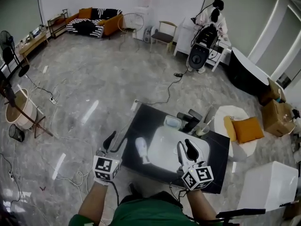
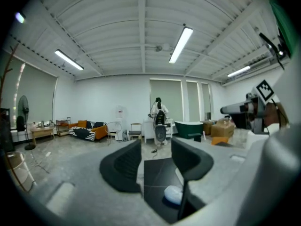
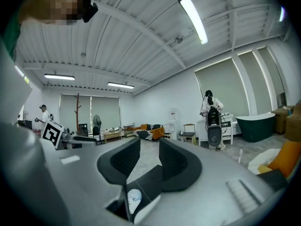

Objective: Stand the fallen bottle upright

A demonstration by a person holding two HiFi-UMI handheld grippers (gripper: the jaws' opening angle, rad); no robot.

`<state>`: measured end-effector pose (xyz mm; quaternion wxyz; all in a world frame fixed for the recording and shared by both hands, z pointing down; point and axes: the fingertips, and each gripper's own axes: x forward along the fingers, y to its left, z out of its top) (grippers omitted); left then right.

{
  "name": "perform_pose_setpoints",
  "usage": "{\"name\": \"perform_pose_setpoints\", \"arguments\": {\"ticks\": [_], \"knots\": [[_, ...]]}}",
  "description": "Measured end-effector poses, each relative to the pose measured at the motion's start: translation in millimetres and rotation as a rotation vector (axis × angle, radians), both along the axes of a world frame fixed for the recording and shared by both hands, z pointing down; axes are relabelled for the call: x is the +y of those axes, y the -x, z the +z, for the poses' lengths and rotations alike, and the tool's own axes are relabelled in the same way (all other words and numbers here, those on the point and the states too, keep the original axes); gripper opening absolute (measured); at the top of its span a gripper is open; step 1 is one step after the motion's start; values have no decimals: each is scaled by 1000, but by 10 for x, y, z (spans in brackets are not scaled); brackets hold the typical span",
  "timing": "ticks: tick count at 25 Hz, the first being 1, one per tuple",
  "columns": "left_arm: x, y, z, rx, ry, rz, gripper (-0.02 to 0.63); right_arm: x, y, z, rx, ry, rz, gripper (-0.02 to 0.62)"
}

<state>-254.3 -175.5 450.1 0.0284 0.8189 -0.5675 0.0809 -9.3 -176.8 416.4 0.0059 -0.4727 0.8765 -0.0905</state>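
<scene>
Item: white bottle (image 1: 142,150), lying on its side on the black counter (image 1: 146,119), just beside a white tray (image 1: 171,142); not yet stood up. Your left gripper (image 1: 115,142): jaws apart, empty, near the bottle, not touching. Your right gripper (image 1: 186,150): jaws apart, empty, over the tray. Left to do: reach, grasp, tip upright, release.

Glossy floor (image 1: 117,79); pale plastic bottle (image 1: 142,149)

Studio hall — orange sofa (image 1: 113,26), dark bathtub (image 1: 247,74), floor cables (image 1: 164,98), strip lights (image 2: 181,44)
</scene>
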Motion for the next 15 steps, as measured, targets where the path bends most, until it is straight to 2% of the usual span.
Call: {"name": "perform_pose_setpoints", "arguments": {"ticks": [4,8,15], "knots": [[-212,42,138,-17,19,32,199,-120,31,119,8,27,22,109],[-420,-94,291,-64,40,70,199,-311,-85,271,6,53,29,109],[-678,-476,742,-258,78,172,199,-610,-338,561,-28,110,42,109]]}}
